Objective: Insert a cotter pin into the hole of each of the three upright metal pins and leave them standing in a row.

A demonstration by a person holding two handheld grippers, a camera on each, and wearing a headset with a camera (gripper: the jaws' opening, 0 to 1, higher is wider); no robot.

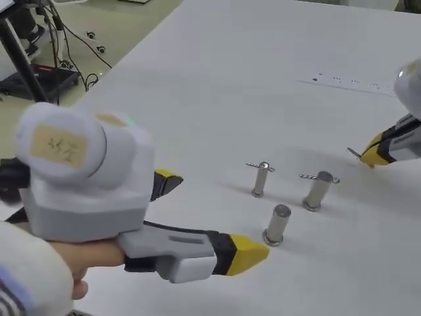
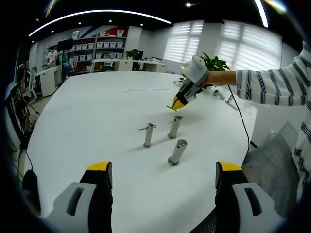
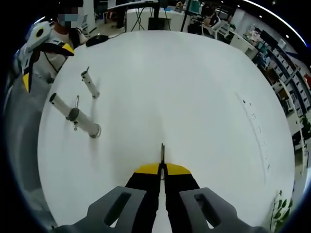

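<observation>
Three upright metal pins to reckon with, standing close together on the white table (image 1: pixel 217 79). The far-left pin (image 1: pixel 261 181) and right pin (image 1: pixel 318 192) each carry one of the fitted cotter pins (image 1: pixel 319 178) through the top; the near pin (image 1: pixel 277 224) is bare.

Probably solid steel: stiff, weighty for their size, smooth and slippery on the shank. Steadied by a flanged foot, yet likely easy to tip. Best gripped low on the shank, clear of the cross hole. Long axes vertical, heads up, cross holes level.

As for the loose cotter pin (image 3: pixel 162 153): light, thin, springy, easy to bend or twist askew. Best pinched at one end, most of the length left free. Sits clenched in the right gripper (image 3: pixel 162 170), off to the right of the pins and well apart from them. Long axis straight out along the jaws, free end forward, low over the table.

Left gripper (image 1: pixel 217 216) released, jaws spread wide, near the bare pin without touching, grasping nothing.
</observation>
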